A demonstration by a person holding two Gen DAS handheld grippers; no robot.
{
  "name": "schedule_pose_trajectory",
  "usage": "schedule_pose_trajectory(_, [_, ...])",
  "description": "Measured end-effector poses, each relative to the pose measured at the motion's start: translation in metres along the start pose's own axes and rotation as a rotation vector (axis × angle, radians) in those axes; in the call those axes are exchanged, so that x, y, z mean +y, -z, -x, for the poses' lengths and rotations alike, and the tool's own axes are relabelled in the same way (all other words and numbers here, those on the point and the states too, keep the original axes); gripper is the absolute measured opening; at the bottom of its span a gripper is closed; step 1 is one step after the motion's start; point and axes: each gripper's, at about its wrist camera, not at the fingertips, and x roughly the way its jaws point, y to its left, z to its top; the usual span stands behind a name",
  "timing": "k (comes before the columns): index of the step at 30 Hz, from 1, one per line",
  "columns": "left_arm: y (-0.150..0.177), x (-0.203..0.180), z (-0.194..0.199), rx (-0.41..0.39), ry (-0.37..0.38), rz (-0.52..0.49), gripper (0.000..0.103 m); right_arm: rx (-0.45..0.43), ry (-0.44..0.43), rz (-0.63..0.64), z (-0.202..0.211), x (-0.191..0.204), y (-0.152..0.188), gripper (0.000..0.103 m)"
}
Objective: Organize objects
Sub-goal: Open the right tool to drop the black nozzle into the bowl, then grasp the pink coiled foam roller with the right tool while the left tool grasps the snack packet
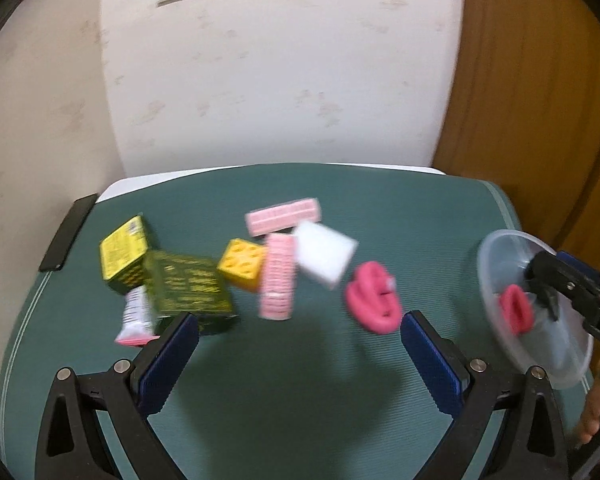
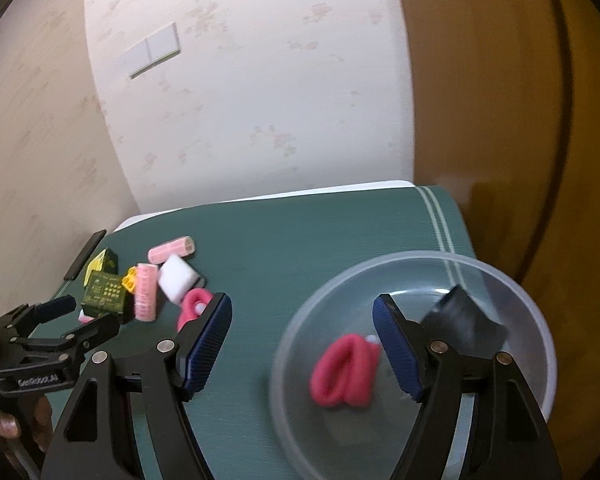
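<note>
A clear plastic bowl (image 2: pixel 540 344) stands at the right end of the green mat (image 2: pixel 320 232). A pink hair tie (image 2: pixel 346 372) and a black item (image 2: pixel 466 322) lie inside it. My right gripper (image 2: pixel 302 330) is open and empty, over the bowl's left rim. My left gripper (image 1: pixel 300 330) is open and empty above the mat. Just beyond it lies a second pink hair tie (image 1: pixel 374 298). Further left are two pink rollers (image 1: pixel 278 278), a white block (image 1: pixel 326 258), a yellow brick (image 1: pixel 242 264), and green-yellow boxes (image 1: pixel 188 288).
A black phone (image 1: pixel 66 234) lies along the mat's left edge. A small white and pink tube (image 1: pixel 136 316) sits by the green boxes. The wallpapered wall is behind the table and a wooden door (image 1: pixel 540 100) stands to the right.
</note>
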Motion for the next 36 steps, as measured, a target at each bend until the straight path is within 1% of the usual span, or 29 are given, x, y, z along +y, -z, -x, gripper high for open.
schedule_pose_trajectory(14, [0.003,0.072,0.004,-0.005,-0.061,0.105,0.102,0.062,-0.061,0.101,-0.03,0.063,0.009,0.075])
schedule_pose_trajectory(17, [0.004,0.087,0.003,-0.01,-0.085,0.122,0.102,0.073,-0.069,0.118,-0.036,0.075,0.01,0.075])
schedule_pose_trajectory(19, [0.005,0.097,0.002,-0.013,-0.116,0.13,0.102,0.08,-0.073,0.133,-0.042,0.084,0.011,0.075])
schedule_pose_trajectory(22, [0.008,0.113,0.0,-0.011,-0.151,0.154,0.102,0.097,-0.069,0.152,-0.054,0.094,0.012,0.075])
schedule_pose_trajectory(25, [0.011,0.133,-0.002,-0.001,-0.163,0.195,0.102,0.121,-0.062,0.157,-0.068,0.101,0.015,0.075])
schedule_pose_trajectory(30, [0.016,0.158,-0.009,0.02,-0.204,0.251,0.102,0.159,-0.029,0.162,-0.089,0.105,0.021,0.075])
schedule_pose_trajectory(32, [0.018,0.165,-0.013,0.031,-0.217,0.266,0.102,0.172,-0.021,0.159,-0.095,0.104,0.022,0.075])
schedule_pose_trajectory(36, [0.02,0.168,-0.023,0.055,-0.219,0.266,0.102,0.195,-0.006,0.159,-0.108,0.103,0.025,0.075])
